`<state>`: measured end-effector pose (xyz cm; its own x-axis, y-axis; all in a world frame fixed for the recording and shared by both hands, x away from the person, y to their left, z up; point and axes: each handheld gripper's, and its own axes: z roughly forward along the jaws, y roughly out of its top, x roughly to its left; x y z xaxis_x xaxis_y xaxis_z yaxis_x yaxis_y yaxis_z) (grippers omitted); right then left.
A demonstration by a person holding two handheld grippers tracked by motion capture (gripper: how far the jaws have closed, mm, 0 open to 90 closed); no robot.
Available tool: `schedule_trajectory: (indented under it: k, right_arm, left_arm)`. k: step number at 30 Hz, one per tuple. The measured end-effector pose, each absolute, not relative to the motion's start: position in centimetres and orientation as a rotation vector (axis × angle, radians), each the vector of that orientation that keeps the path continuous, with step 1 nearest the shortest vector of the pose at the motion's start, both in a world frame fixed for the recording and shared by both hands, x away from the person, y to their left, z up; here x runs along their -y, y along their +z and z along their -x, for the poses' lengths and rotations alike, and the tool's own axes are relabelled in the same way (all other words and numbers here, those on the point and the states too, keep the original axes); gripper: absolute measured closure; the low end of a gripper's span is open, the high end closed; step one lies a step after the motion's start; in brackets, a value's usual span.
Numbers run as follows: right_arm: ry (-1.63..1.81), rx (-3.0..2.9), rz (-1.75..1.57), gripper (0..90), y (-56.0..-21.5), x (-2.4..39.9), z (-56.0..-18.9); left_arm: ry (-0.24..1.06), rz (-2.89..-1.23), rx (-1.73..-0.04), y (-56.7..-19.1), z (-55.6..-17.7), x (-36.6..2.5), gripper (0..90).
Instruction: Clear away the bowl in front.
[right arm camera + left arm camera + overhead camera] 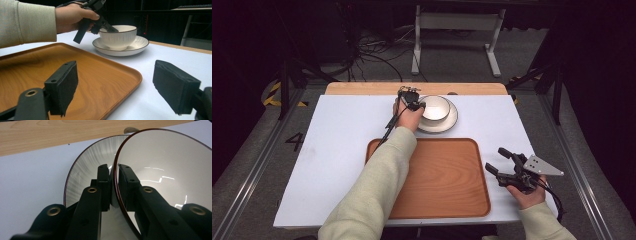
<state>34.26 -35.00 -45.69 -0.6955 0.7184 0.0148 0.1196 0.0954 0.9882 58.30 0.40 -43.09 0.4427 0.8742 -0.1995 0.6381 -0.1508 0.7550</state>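
We have our left gripper [417, 104] clamped on the near rim of the white ribbed ceramic bowl [435, 107], one jaw inside and one outside. The bowl sits on its dark-rimmed white saucer [451, 123] behind the empty orange-brown wooden tray [452, 175]. Our right gripper [501, 161] waits, released, beside the tray. The grasp looks done; lifting remains.

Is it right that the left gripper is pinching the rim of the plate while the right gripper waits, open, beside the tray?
Not quite. The left gripper pinches the rim of the bowl, not the plate under it, as the left gripper view shows. The right gripper does wait open beside the tray.
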Motion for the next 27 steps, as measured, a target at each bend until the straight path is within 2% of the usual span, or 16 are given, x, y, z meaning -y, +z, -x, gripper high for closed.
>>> schedule_trajectory:
  k: [27]
  right_arm:
    - [1.648,-1.900,-0.827,21.2,-45.7,35.1,-34.4]
  left_arm:
    - [0.370,-1.908,-1.204,-41.4,-57.1,-0.5,80.7]
